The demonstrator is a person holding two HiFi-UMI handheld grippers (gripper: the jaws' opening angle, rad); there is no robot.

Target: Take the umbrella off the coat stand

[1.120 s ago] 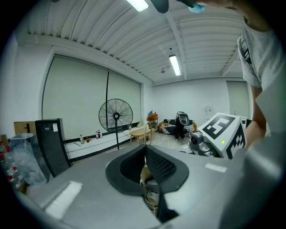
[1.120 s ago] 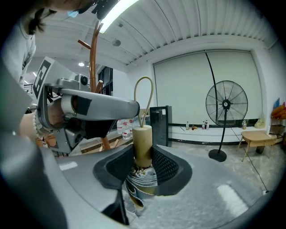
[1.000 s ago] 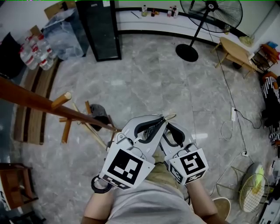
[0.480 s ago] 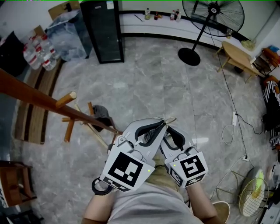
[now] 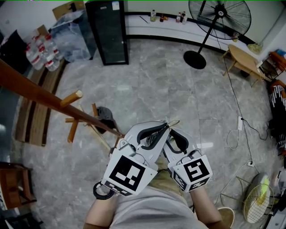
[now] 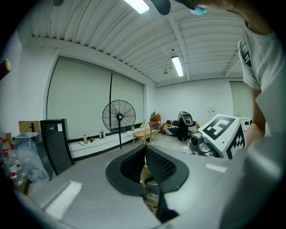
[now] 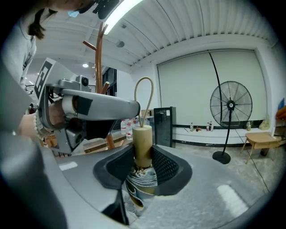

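The right gripper (image 7: 143, 152) pinches the umbrella (image 7: 143, 134) by its fat handle. The left gripper (image 6: 145, 150) is pressed together on the thin loop (image 6: 147, 122) at the handle's top. The umbrella is near the person, just right of the coat stand (image 5: 40, 96).

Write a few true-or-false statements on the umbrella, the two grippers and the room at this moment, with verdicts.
1. The right gripper grips the umbrella handle. True.
2. The umbrella canopy is spread open. False: it is folded below the handle.
3. The strap loop hangs on a peg of the coat stand. False: it sits at the tips of the left gripper, clear of the stand.
4. A pedestal fan stands on the floor by a low wooden table. True.
5. The left gripper's jaws stand wide apart. False: they are closed on the loop.
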